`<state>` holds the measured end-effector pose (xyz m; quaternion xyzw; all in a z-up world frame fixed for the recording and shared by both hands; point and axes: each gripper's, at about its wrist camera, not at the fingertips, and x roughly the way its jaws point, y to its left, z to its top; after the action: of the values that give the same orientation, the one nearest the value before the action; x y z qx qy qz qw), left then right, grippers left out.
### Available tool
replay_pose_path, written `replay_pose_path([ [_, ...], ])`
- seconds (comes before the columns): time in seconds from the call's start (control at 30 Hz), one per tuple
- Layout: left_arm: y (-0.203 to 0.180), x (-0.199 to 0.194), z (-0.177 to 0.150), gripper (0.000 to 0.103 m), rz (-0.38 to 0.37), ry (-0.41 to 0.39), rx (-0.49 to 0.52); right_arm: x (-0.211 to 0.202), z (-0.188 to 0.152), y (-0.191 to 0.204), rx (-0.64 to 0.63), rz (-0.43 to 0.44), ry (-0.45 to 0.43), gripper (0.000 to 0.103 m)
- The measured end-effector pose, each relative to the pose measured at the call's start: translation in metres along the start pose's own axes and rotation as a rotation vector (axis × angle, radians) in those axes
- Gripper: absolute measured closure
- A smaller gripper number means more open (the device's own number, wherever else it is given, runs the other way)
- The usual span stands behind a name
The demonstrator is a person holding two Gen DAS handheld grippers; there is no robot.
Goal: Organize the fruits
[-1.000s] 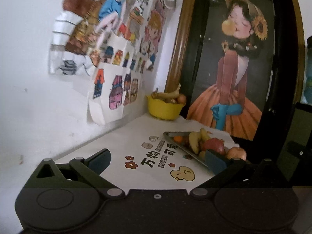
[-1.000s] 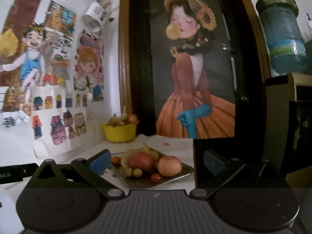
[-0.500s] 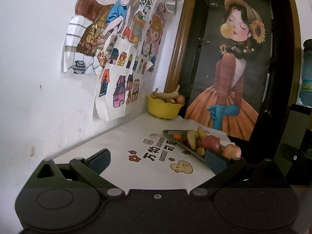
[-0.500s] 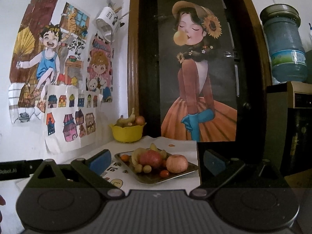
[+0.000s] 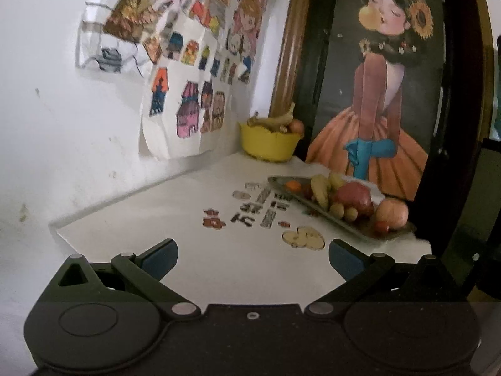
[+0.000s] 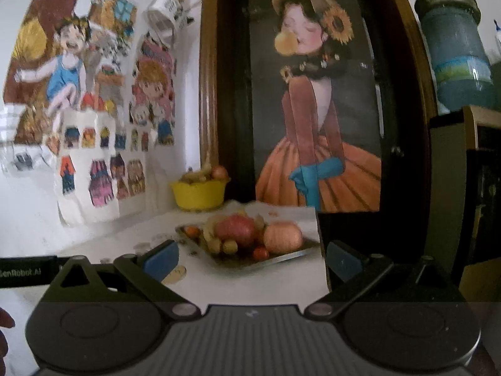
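With both the left hand-held gripper (image 5: 252, 252) and right hand-held gripper (image 6: 252, 255) spread apart and empty, the heaped fruits (image 6: 247, 235) on the metal tray (image 6: 281, 255) at the tabletop's (image 5: 194, 194) right edge could roll off if nudged.

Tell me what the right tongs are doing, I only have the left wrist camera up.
Observer: The right tongs are open and empty, held short of the tray of fruit, which sits straight ahead between the tips.
Operator: Anything to the right of the painting?
Observer: Yes, a big blue water jug stands on top of a dark cabinet there.
Operator: What's on the wall that my top edge cuts off?
Observer: A white cup with sticks in it, tilted, just left of the painting's frame.
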<state>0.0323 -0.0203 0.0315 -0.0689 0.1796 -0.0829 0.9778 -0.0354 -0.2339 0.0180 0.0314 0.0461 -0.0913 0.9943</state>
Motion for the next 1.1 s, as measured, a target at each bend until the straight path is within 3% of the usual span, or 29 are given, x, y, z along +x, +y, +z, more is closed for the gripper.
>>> replay_pose_path([
  [0.23,0.004,0.004,-0.009,0.001,0.009,0.009,0.007,0.01,-0.015,0.005,-0.005,0.005,0.05,0.0],
  [1.1,0.016,-0.01,-0.018,0.001,0.046,0.003,-0.017,0.003,-0.024,0.009,0.0,0.033,0.071,0.0],
])
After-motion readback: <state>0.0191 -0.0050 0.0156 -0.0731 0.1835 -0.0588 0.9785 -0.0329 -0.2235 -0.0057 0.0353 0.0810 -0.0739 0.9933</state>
